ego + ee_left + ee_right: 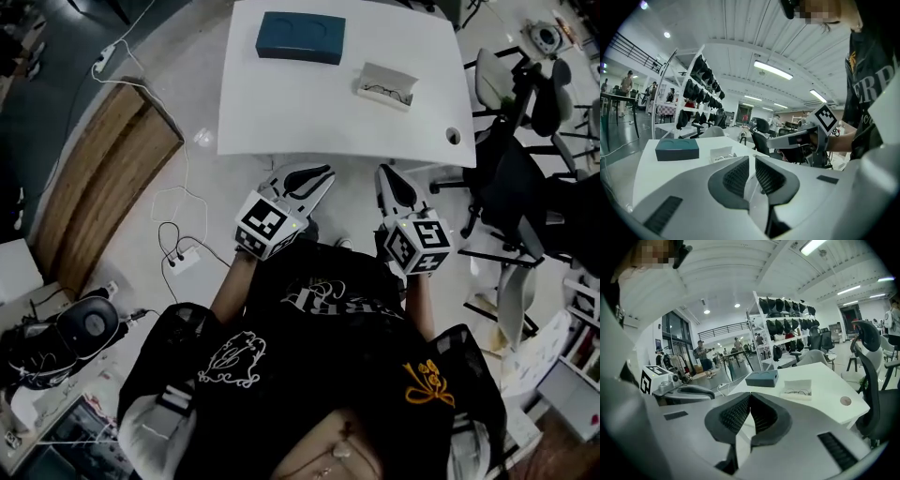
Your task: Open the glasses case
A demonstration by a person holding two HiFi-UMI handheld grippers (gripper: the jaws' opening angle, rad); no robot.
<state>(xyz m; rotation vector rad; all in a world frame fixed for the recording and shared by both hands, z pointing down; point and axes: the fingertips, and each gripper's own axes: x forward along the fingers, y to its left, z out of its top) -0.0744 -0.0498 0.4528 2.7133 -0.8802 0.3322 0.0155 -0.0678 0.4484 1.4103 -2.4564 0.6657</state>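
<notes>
Glasses case point(301, 37) (dark teal, lid closed) lies flat on the white tabletop point(281, 103), close to the far edge. Right of the glasses case, and apart from it, sits a white tray point(386, 84) containing spectacles point(386, 92). A round cable hole point(454, 136) marks the tabletop corner to the right of the glasses case and nearer the person. Both grippers are held clear of the tabletop, on the near side of the glasses case and well apart from it, close to the person's torso. Left gripper point(322, 174): pads stand a narrow gap apart, nothing between them. Right gripper point(388, 174): pads pressed together at the tips, nothing held.
</notes>
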